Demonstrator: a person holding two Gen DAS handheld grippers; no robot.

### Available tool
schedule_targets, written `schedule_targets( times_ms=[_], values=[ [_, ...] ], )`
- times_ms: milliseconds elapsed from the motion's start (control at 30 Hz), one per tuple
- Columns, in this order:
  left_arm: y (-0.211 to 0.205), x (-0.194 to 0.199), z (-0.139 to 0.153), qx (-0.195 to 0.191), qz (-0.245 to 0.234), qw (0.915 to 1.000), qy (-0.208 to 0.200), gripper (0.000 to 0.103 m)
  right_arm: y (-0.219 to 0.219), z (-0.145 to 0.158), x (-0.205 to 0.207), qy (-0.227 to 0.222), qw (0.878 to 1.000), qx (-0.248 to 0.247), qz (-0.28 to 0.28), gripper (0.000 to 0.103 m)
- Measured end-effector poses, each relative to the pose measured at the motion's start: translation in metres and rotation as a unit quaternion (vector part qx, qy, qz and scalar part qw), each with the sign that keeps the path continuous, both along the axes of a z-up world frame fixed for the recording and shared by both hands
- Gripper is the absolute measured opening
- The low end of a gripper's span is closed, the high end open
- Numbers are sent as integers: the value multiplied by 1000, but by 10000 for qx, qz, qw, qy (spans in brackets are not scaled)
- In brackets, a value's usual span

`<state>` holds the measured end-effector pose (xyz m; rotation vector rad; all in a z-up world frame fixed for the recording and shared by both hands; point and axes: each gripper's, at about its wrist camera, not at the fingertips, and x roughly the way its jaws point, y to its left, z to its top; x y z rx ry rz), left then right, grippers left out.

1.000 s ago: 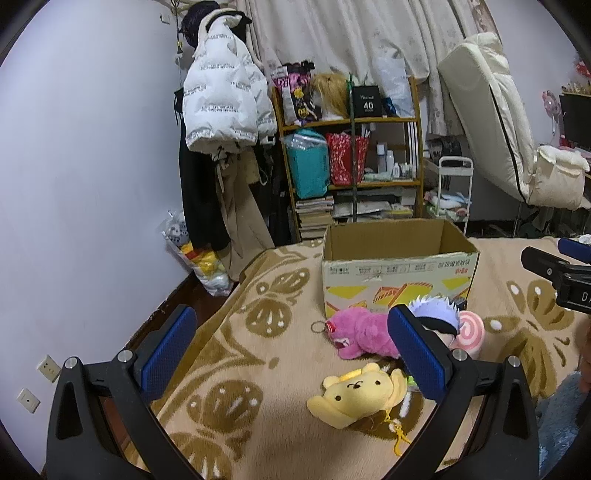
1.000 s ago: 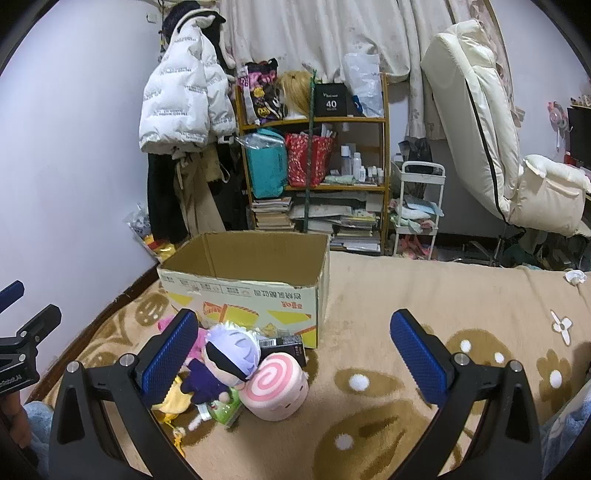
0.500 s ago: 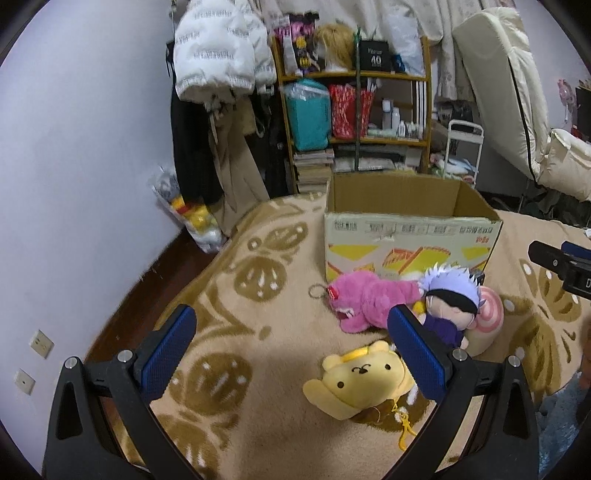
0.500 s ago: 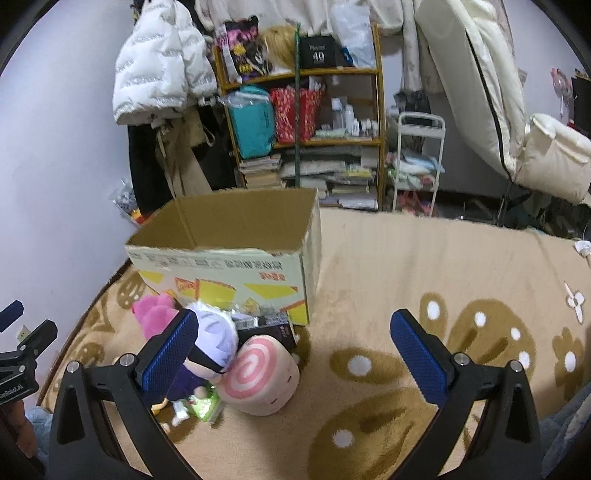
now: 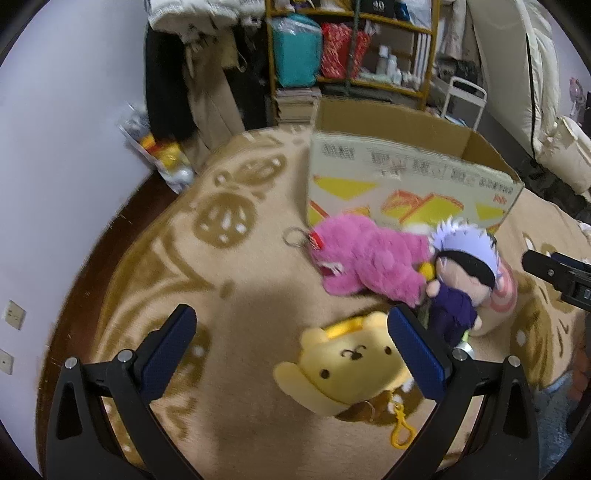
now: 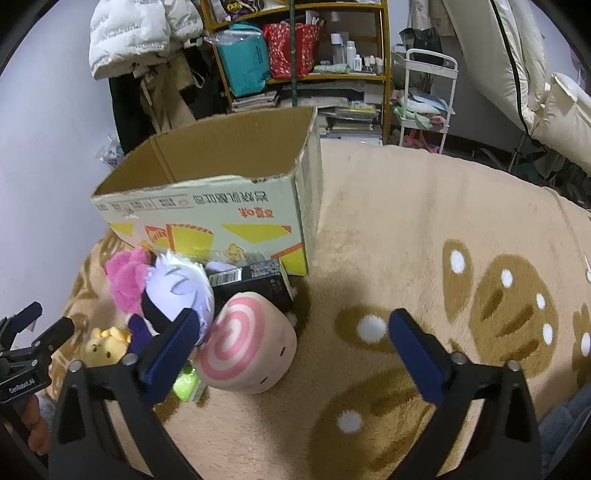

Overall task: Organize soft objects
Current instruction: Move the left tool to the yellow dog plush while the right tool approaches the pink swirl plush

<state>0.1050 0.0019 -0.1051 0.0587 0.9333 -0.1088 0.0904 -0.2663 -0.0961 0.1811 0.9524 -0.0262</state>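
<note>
Both grippers have dipped closer to the blanket. The left gripper gapes wide above the yellow plush; the right gripper, equally spread, hangs beside the pink swirl plush. Behind them, pink plush and white-haired doll lie against the cardboard box.

four plush toys, one cardboard box, one small black carton, two grippers

Behind the rug — a cluttered shelf, white puffer jacket and small trolley.
</note>
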Motion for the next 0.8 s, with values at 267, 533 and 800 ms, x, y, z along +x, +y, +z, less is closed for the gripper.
schedule_targets(
  times_ms=[267, 533, 800],
  values=[
    [-12, 4, -18, -72, -296, 9987, 400, 102, 2, -20, 11, 527, 9986, 9, 94, 103],
    [-24, 2, -29, 123, -598, 9962, 625, 102, 5, -35, 17, 871, 9960, 103, 193, 103],
    [-28, 1, -36, 367, -647, 9943, 765, 102, 12, -40, 21, 979, 9945, 80, 351, 103]
  ],
)
